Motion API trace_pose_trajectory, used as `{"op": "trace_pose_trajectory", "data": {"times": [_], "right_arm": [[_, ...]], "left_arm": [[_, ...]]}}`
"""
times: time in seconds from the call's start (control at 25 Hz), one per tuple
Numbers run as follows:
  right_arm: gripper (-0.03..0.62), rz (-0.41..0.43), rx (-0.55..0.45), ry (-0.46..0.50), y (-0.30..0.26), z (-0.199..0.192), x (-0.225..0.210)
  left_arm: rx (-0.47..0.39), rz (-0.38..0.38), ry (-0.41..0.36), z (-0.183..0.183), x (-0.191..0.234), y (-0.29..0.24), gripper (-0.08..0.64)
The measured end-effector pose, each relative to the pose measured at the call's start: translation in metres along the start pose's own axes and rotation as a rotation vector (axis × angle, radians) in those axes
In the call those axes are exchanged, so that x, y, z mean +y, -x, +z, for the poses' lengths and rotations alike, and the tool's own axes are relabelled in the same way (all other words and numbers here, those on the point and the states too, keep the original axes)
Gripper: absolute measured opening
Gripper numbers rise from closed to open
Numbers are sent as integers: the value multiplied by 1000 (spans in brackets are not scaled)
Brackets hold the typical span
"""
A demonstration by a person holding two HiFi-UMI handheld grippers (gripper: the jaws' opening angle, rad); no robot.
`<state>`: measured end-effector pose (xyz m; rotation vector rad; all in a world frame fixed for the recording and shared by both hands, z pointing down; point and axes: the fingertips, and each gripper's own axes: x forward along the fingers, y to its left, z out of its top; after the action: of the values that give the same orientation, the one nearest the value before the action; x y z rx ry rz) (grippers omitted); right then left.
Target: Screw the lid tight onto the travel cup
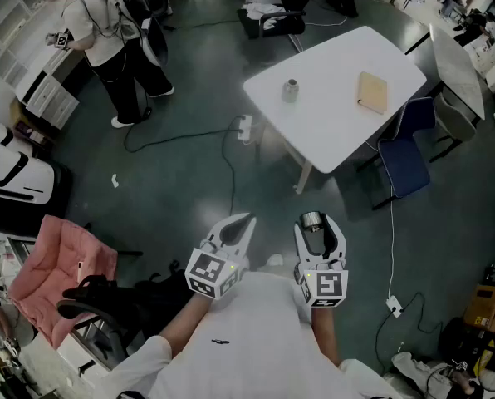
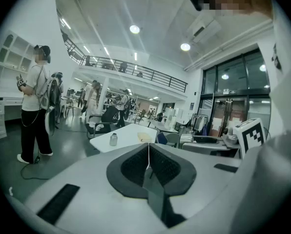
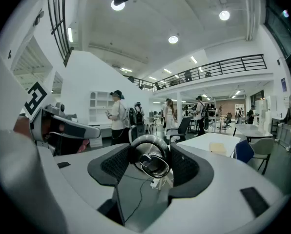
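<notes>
The travel cup, small, grey and without a lid, stands on the white table well ahead of me; the left gripper view shows the cup far off. My right gripper is shut on the round metal lid with a black rim, held out in the air in front of me. In the right gripper view the lid sits between the two pads of that gripper. My left gripper is beside it, its jaws pressed together on nothing.
A tan notebook lies on the table right of the cup. A blue chair stands at the table's near right side. A power strip and cable lie on the floor between me and the table. A person stands at the far left, and a pink-draped chair is near my left.
</notes>
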<state>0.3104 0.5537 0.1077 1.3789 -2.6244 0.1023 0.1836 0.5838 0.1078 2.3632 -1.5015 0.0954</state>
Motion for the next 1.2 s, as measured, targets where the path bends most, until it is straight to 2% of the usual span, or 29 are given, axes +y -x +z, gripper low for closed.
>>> {"op": "trace_pose_trajectory", "data": {"times": [0.28, 0.52, 0.92, 1.08, 1.2], "right_arm": [[252, -11, 14, -16, -6, -7, -14], [252, 4, -3, -28, -10, -6, -35], [252, 12, -45, -43, 9, -13, -83], [252, 9, -29, -81, 14, -23, -99], [252, 15, -38, -102, 11, -20, -108]], "left_arm": [[-13, -18, -23, 9, -4, -17, 5], [-24, 17, -36, 15, -7, -30, 5], [-17, 50, -49, 3, -40, -60, 5], [2, 52, -34, -1, -49, -68, 5], [-1, 39, -50, 5, -53, -77, 5]]}}
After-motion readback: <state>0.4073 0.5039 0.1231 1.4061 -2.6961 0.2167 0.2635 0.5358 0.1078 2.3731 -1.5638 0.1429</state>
